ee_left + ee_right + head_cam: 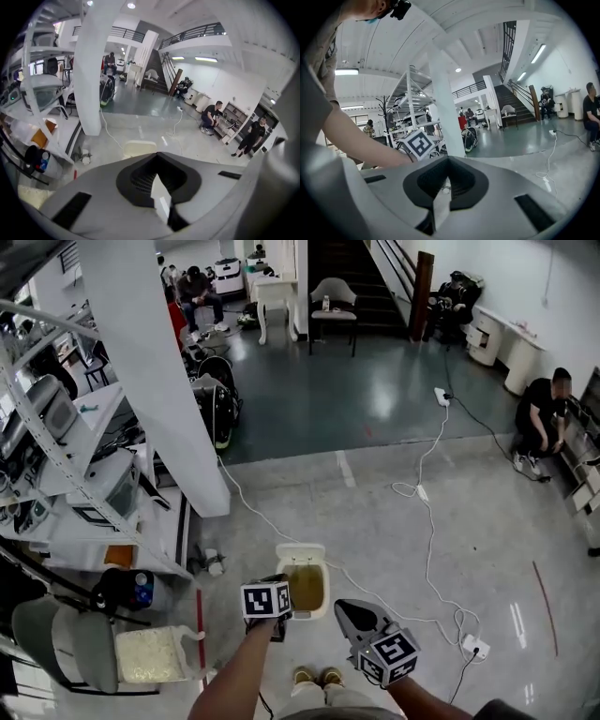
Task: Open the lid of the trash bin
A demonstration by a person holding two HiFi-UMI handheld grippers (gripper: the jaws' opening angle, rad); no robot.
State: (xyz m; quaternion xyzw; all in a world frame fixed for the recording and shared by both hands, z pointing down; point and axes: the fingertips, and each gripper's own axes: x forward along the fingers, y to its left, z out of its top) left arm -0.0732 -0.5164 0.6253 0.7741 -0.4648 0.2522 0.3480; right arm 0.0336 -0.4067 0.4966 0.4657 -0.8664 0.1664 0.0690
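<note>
A small cream trash bin (pixel 324 599) stands on the concrete floor just ahead of my feet. Its brownish inside shows from above, and the lid (pixel 300 552) stands at its far side. My left gripper (pixel 280 611) is at the bin's near left corner, jaws together, mostly hidden under its marker cube (pixel 266 600). The left gripper view shows the bin's pale top (pixel 139 147) just past the shut tip (pixel 157 154). My right gripper (pixel 340 605) hovers beside the bin's near right corner, shut and holding nothing. In the right gripper view (pixel 446 159) the left marker cube (pixel 419 144) appears.
A white pillar (pixel 159 371) rises at left beside metal shelving (pixel 56 427). A white cable (pixel 427 521) snakes over the floor to a power strip (pixel 473 646). A grey chair (pixel 56 643) and a white tray (pixel 148 654) sit at lower left. People are far back.
</note>
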